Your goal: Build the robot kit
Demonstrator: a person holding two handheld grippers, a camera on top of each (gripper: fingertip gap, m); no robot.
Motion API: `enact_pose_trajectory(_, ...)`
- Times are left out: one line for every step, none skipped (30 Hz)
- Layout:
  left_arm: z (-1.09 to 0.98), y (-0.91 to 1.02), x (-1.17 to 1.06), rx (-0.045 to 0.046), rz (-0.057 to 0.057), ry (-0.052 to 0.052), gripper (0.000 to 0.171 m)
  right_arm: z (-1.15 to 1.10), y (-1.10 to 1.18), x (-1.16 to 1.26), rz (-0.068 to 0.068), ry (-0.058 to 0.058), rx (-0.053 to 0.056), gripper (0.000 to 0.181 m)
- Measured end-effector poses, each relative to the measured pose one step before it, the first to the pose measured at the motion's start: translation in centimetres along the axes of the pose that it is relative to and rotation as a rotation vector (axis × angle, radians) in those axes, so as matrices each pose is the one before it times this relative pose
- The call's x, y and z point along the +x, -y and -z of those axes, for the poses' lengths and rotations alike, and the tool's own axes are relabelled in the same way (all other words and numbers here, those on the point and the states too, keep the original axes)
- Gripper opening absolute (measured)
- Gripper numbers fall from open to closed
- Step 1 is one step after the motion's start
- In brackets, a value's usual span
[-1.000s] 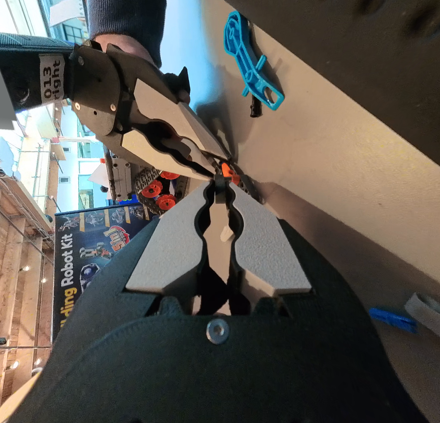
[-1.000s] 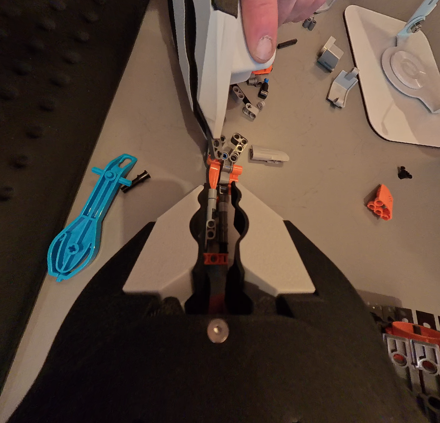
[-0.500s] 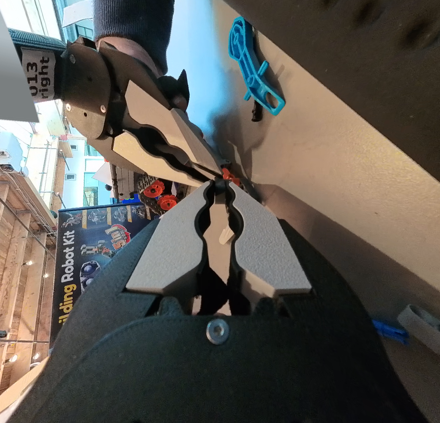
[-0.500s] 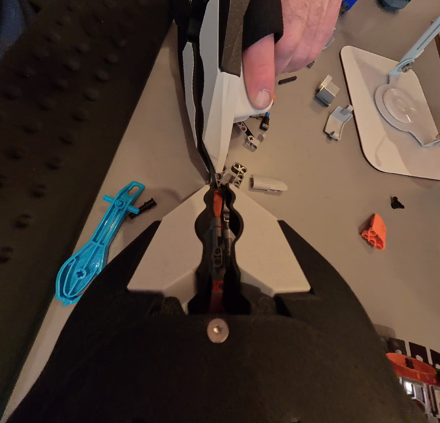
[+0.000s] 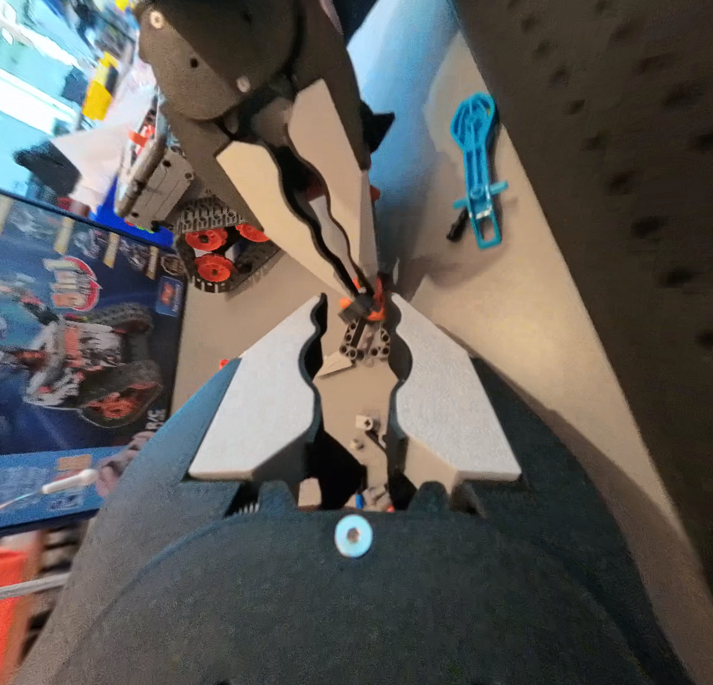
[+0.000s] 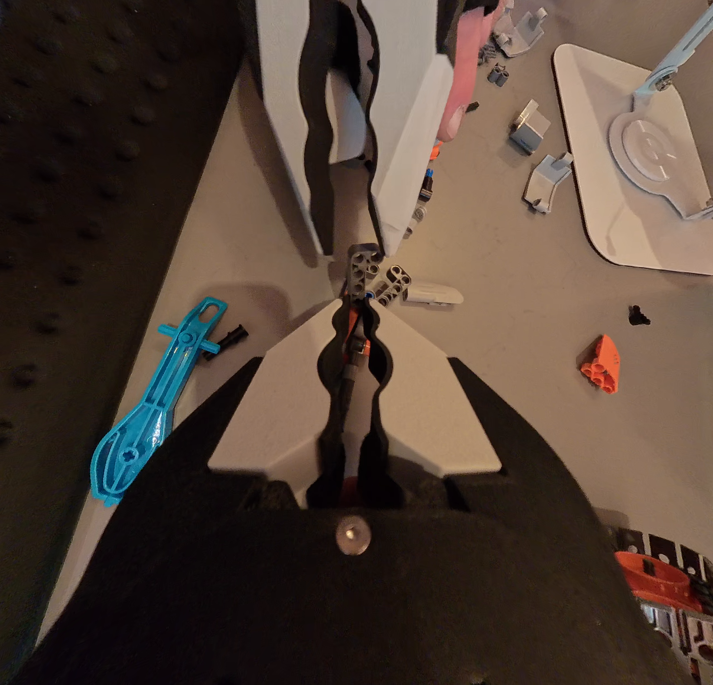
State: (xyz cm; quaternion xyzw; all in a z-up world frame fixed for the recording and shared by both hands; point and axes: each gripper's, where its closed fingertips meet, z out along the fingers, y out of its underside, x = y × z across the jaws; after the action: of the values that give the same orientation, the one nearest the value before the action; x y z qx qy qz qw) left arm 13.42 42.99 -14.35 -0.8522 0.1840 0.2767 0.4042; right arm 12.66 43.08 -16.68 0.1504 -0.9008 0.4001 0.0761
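Note:
My right gripper is shut on a small building-brick assembly of orange and grey parts. Its grey perforated beam sticks out past the fingertips. In the left wrist view the right gripper comes down from above with the orange and grey parts at its tips. My left gripper is open, its fingers standing on either side of that assembly without clamping it. In the right wrist view the left gripper hangs from above, one finger next to the beam's far end.
A turquoise tool and a black pin lie left, by a black studded mat. A loose grey beam, white piece, orange wedge and white stand base lie right. A tracked model and blue box stand behind. My left and right fingertips are right by each other. Between my right fingertips and the black pin there is roughly 6 centimetres. Seen from the left wrist view as well.
My left gripper has opened and let go of the assembly's end. My right gripper has closed tighter on the assembly and keeps it. Both views have shifted.

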Motion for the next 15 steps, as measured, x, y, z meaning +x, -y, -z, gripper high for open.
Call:
enact_pose_trajectory(-0.072, 0.272, -0.249, -0.01970, 0.0375, -0.0062, 0.031, -0.013, 0.032, -0.014, 0.0007, -0.0001, -0.0003, 0.004)
enact_pose_trajectory(-0.113, 0.010, -0.219, -0.03077, 0.0198, -0.0016, 0.033, -0.024, 0.028, 0.012, 0.0019, -0.0020, -0.0008, 0.003)
enact_pose_trajectory(-0.073, 0.254, -0.126, -0.01309, 0.0256, -0.0044, 0.034, -0.034, -0.003, 0.067, -0.0013, -0.0047, -0.0024, 0.003)
enact_pose_trajectory(-0.096, 0.280, -0.283, -0.01346, 0.0322, 0.0077, 0.030, -0.023, 0.023, 0.013, -0.0021, 0.0001, -0.0023, 0.003)
enact_pose_trajectory(-0.211, -0.117, 0.322, -0.03867, 0.0138, -0.0252, 0.029, -0.013, 0.058, 0.019, 0.0027, -0.0038, -0.0024, 0.003)
enact_pose_trajectory(-0.290, -0.400, 0.313, -0.05336, -0.0073, -0.0148, 0.028, -0.034, 0.028, 0.032, 0.0009, -0.0043, -0.0045, 0.003)
enact_pose_trajectory(-0.279, -0.389, -0.463, -0.04800, -0.0236, 0.0406, 0.022, -0.049, 0.048, -0.011, -0.0005, -0.0010, -0.0033, 0.003)
enact_pose_trajectory(-0.276, -0.499, -0.028, -0.04675, -0.0209, 0.0067, 0.017, -0.022, 0.055, -0.041, 0.0029, -0.0001, -0.0008, 0.003)
enact_pose_trajectory(-0.127, -0.123, 0.150, -0.01552, -0.0002, -0.0128, 0.014, -0.021, 0.050, 0.066, -0.0008, -0.0054, -0.0002, 0.003)
enact_pose_trajectory(-0.012, 0.051, -0.199, -0.00254, 0.0134, 0.0045, 0.011, -0.006, -0.032, -0.014, -0.0022, 0.0025, -0.0013, 0.003)
enact_pose_trajectory(-0.065, -0.258, -0.145, -0.01659, -0.0005, 0.0041, 0.006, 0.016, 0.033, -0.011, -0.0043, 0.0010, 0.0025, 0.003)
enact_pose_trajectory(-0.087, -0.375, 0.064, -0.02300, -0.0022, -0.0056, 0.003, 0.047, 0.106, 0.041, -0.0044, -0.0036, 0.0062, 0.004)
enact_pose_trajectory(-0.051, -0.205, 0.070, -0.01102, 0.0033, -0.0038, 0.000, 0.042, 0.059, 0.009, -0.0056, 0.0003, 0.0026, 0.003)
enact_pose_trajectory(-0.036, -0.097, 0.128, -0.00191, 0.0056, -0.0084, 0.000, 0.027, -0.013, -0.020, 0.0007, -0.0001, 0.0005, 0.003)
enact_pose_trajectory(-0.049, -0.097, 0.110, -0.00018, 0.0029, -0.0086, 0.000, 0.036, 0.021, -0.002, -0.0042, 0.0012, 0.0039, 0.003)
